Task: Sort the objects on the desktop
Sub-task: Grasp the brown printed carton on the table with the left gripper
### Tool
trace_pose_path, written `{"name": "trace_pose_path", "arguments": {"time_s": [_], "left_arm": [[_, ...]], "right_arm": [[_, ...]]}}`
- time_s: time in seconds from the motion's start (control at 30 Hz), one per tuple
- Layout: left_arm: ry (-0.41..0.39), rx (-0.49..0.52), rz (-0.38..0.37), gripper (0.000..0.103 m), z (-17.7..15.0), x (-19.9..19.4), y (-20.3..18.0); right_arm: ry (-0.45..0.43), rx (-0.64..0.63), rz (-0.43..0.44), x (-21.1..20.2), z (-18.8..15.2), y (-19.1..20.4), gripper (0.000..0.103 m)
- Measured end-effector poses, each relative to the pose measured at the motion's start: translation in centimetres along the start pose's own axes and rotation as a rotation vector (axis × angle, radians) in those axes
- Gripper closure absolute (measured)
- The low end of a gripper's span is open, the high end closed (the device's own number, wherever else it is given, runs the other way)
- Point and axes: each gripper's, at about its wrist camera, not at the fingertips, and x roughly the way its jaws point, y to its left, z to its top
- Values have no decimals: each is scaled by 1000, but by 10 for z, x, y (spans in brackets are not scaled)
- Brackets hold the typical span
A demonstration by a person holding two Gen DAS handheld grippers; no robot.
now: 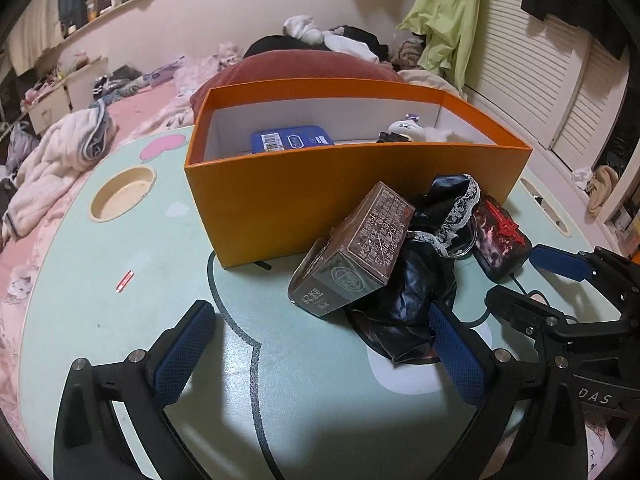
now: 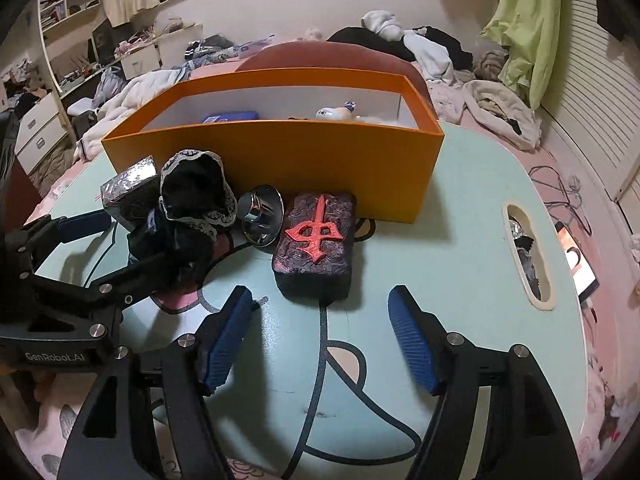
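An open orange box [image 1: 304, 208] stands on the pale green table [image 1: 152, 240]; it also shows in the right wrist view [image 2: 280, 160]. Inside lie a blue card [image 1: 292, 140] and a white toy [image 1: 408, 128]. In front of it lie a dark printed carton [image 1: 356, 252], black lace-trimmed cloth [image 1: 424, 276], a shiny metal funnel [image 2: 262, 216] and a dark case with a red emblem [image 2: 316, 244]. My left gripper [image 1: 324, 336] is open just before the carton and cloth. My right gripper [image 2: 320, 332] is open just before the red-emblem case.
The table has a round cup recess [image 1: 122, 194] at the left and an oval slot [image 2: 528, 256] at the right. A small red strip [image 1: 124, 280] lies on the table. A bed with clothes and blankets surrounds the table. A lit phone [image 2: 580, 264] lies at the right.
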Motion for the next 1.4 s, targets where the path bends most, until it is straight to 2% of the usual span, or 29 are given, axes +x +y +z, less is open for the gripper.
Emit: {"name": "trace_pose_path", "arguments": {"time_s": [0.53, 0.63, 0.73, 0.87, 0.93, 1.07, 1.13, 1.17, 1.23, 1.3, 1.37, 1.4], "left_arm": [[-10, -12, -12, 0, 1, -1, 1], [-34, -50, -51, 0, 2, -6, 8], [-65, -97, -107, 0, 3, -11, 15], [-167, -150, -171, 5, 10, -28, 25], [-195, -164, -177, 7, 16, -30, 27], [-187, -176, -206, 28, 29, -19, 29], [-148, -176, -236, 46, 34, -8, 28], [-125, -179, -248, 63, 34, -3, 28], [-131, -189, -255, 65, 33, -2, 31], [-157, -194, -274, 76, 32, -8, 34], [-174, -190, -267, 82, 31, -17, 38], [-173, -184, -262, 90, 31, -23, 39]], "right_arm": [[0, 1, 1, -4, -3, 0, 27], [3, -5, 6, -4, -3, 1, 21], [4, -9, 8, -4, -3, 2, 21], [4, -8, 9, -4, -4, 1, 21], [4, -8, 9, -4, -4, 2, 21], [4, -7, 9, -5, -4, 2, 21], [4, -7, 8, -4, -4, 2, 21], [4, -8, 8, -5, -4, 2, 21], [3, -8, 8, -5, -4, 1, 21], [3, -7, 9, -5, -4, 1, 21], [4, -8, 8, -4, -4, 1, 21], [4, -7, 9, -4, -4, 1, 21]]}}
